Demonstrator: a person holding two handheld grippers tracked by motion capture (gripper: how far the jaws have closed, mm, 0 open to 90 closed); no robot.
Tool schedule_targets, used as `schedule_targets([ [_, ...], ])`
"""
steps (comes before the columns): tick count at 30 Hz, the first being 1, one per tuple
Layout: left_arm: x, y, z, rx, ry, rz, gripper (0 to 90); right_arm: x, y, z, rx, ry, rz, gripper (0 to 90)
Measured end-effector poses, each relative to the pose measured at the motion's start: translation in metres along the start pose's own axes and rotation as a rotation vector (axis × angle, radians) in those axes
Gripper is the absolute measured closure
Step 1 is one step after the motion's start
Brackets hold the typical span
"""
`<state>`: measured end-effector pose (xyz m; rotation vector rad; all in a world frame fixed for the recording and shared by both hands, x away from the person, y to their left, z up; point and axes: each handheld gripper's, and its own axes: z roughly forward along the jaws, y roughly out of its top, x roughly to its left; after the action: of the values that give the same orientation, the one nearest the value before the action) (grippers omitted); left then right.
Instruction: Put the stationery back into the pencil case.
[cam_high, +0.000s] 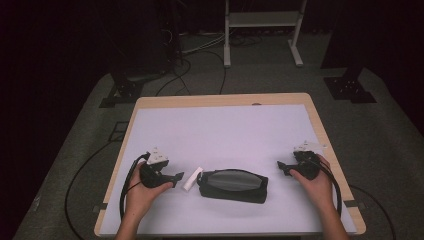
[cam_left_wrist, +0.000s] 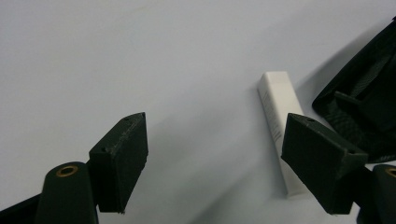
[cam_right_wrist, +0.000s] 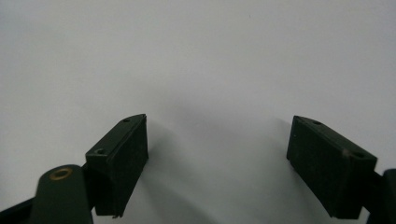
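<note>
A pouch (cam_high: 233, 185) lies on the table (cam_high: 220, 125), near the front edge and about in the middle. A small box (cam_high: 192, 178) lies on the table just beside the pouch's left end. The left gripper (cam_high: 176, 178) is just left of the box. The right gripper (cam_high: 282, 167) is to the right of the pouch, a little apart from it.

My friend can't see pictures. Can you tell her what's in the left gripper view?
A small white box lies on a pale table, partly behind one of the left gripper's two black jaws, which stand open with nothing between them. A black pouch sits just beyond the box at the right edge.
</note>
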<state>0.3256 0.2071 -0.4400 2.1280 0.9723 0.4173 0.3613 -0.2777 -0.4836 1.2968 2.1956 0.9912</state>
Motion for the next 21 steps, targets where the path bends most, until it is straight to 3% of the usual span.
schedule_targets([
  [14,-0.011,0.020,0.016,0.002,-0.022,0.025,22.1,0.000,0.000,0.000,0.000,0.000,0.000,19.2],
  [21,-0.015,0.024,0.030,0.026,-0.028,0.035,21.8,0.000,0.000,0.000,0.000,0.000,0.000,19.2],
])
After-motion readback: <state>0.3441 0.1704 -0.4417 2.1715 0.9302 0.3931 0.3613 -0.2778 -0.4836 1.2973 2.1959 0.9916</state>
